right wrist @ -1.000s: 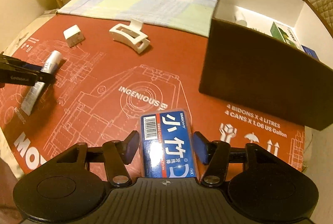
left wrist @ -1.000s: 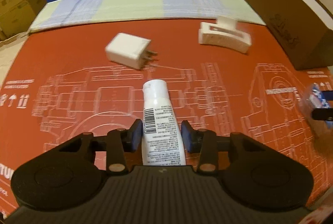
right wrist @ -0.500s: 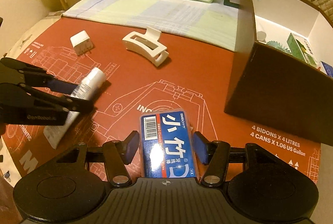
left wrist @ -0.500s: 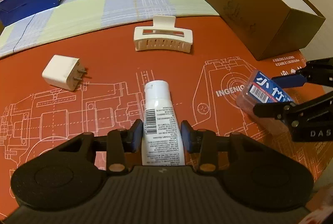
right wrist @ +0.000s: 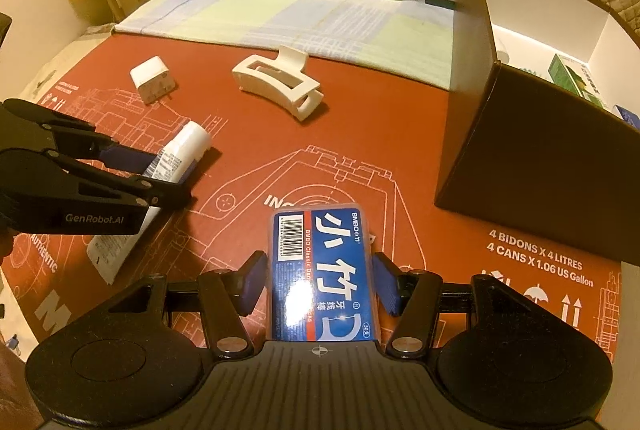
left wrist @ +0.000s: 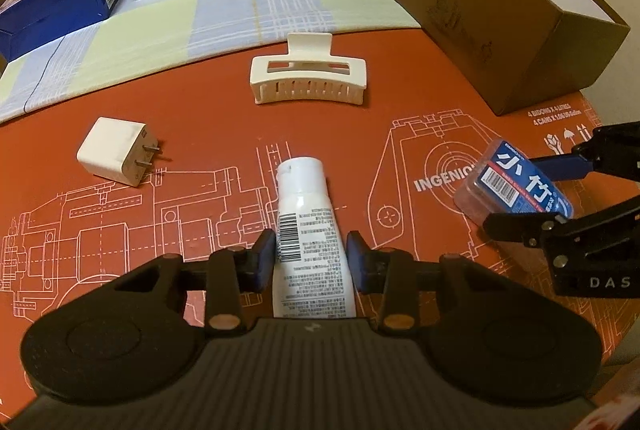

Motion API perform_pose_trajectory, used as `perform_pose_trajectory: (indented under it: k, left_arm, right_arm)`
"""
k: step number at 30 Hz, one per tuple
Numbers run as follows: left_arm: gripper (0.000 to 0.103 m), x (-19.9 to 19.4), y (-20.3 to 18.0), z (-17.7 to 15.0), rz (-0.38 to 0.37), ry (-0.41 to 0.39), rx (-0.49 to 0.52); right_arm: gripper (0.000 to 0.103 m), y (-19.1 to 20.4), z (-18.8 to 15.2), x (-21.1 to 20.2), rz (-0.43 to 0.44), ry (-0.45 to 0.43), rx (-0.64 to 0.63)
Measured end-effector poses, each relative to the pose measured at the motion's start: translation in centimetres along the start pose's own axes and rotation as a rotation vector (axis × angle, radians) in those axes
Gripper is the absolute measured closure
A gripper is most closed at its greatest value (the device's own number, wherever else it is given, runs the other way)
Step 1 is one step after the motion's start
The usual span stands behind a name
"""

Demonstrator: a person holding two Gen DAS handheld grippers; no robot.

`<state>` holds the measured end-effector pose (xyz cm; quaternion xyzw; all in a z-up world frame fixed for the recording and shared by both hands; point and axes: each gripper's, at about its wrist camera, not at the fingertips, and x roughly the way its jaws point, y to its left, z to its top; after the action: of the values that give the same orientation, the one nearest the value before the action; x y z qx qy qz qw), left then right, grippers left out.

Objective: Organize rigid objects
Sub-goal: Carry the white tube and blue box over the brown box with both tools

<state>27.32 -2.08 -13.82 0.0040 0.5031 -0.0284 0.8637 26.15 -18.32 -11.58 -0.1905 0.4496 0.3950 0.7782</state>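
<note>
left hand-held gripper: jaws closing on white tube, swung toward brown box since a second earlier | hair clip ahead | right hand-held gripper: clamped on blue floss-pick case, box ahead-right, nearer

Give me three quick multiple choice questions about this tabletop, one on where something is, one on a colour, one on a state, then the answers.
1. Where does the hair claw clip lie?
A. on the red mat
B. inside the brown box
C. on the tissue packs

2. What colour is the label of the floss pick case?
A. green
B. blue
C. yellow

3. What is between the left tool's fingers?
A. the charger plug
B. nothing
C. the white tube

Answers: 1 A, it rests on the mat; 2 B, blue with white characters; 3 C, fingers flank the tube.
</note>
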Motion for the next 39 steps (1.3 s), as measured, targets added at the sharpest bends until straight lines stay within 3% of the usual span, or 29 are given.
perform_pose_trajectory:
  k: [26,32,39]
  left_arm:
    - [0.07,-6.6,-1.4,4.3,-0.034,-0.165,-0.004]
    - [0.07,-8.1,-2.8,6.3,-0.073,-0.208,0.017]
    - [0.07,-8.6,-5.5,9.8,-0.12,-0.258,0.054]
  right_arm:
    - [0.05,-0.8,3.7,-6.6,0.092,-0.166,0.058]
    - [0.05,-1.9,4.6,-8.8,0.081,-0.226,0.073]
    - [0.05,-5.8,5.7,-11.3,0.027,-0.296,0.148]
